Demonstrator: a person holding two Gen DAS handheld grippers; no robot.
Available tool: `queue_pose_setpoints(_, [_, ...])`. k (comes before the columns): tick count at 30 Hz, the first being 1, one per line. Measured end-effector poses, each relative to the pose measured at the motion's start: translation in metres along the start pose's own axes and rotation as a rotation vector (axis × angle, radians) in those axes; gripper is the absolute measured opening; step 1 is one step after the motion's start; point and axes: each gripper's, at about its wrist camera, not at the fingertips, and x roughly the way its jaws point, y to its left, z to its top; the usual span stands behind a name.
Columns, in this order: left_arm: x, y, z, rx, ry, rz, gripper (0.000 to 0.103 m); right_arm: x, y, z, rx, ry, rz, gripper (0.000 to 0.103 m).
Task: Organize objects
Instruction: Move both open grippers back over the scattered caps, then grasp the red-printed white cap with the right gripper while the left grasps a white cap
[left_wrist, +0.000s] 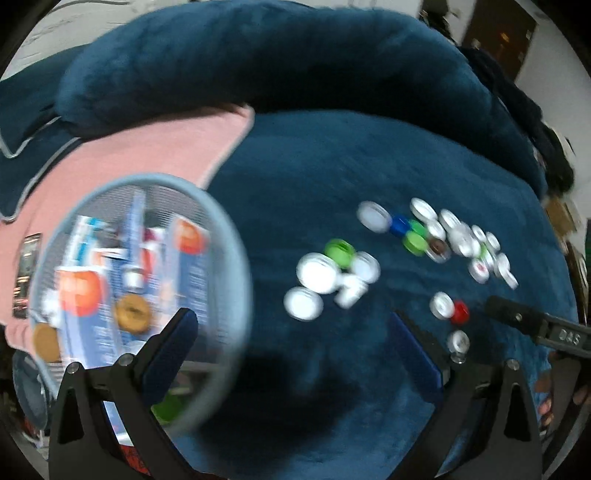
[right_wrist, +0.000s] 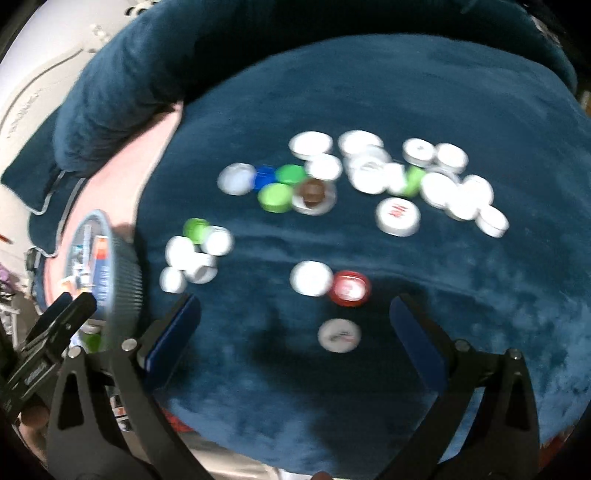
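**Loose caps on soft plush, both tools empty**

Both the left tool and the right tool stood wide, holding nothing. Bottle caps lay scattered on the blue blanket; a white cap sat nearest, the red cap just beyond at 12 o'clock. The mesh basket waited at 9 o'clock. Judged risk: plush could let a thin cap tilt and slip from closing jaws

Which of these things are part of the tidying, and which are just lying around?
Part of the job:
- scattered bottle caps, including the red cap
- round mesh basket, some caps already inside
- left gripper and right gripper, both open

Just lying about:
- blue plush blanket
- pink cloth
- printed boxes in the basket
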Motion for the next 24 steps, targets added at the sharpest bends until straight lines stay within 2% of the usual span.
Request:
queue_pose_setpoints(5, [0.021,-0.034,-0.008,0.082,0.056,-0.015,0.102,0.015,-0.03,-0.007,0.021,0.045,-0.064,0.103])
queue_pose_setpoints(9, [0.03,-0.046,-0.012,0.11,0.079,-0.021,0.102,0.036,-0.038,-0.016,0.041,0.122,0.004,0.102])
queue_pose_setpoints(11, [0.035,-0.047,-0.014,0.114,0.092,-0.019,0.102,0.043,-0.036,-0.018,0.033,0.136,0.011,0.095])
queue_pose_setpoints(12, [0.037,-0.047,-0.016,0.115,0.097,-0.018,0.102,0.048,-0.033,-0.018,0.012,0.145,0.001,0.088])
queue_pose_setpoints(15, [0.042,-0.045,-0.018,0.118,0.112,-0.008,0.102,0.061,-0.025,-0.018,-0.033,0.168,-0.017,0.075])
queue_pose_setpoints(17, [0.045,-0.043,-0.019,0.114,0.12,-0.006,0.102,0.065,-0.02,-0.019,-0.068,0.173,-0.048,0.058])
queue_pose_setpoints(18, [0.047,-0.043,-0.019,0.111,0.122,-0.006,0.102,0.066,-0.017,-0.019,-0.096,0.169,-0.07,0.042])
queue_pose_setpoints(19, [0.048,-0.043,-0.018,0.111,0.125,-0.006,0.102,0.066,-0.016,-0.019,-0.109,0.163,-0.08,0.032])
queue_pose_setpoints(24, [0.058,-0.058,-0.019,0.154,0.126,-0.009,0.102,0.049,-0.038,-0.015,-0.026,0.113,-0.046,0.03])
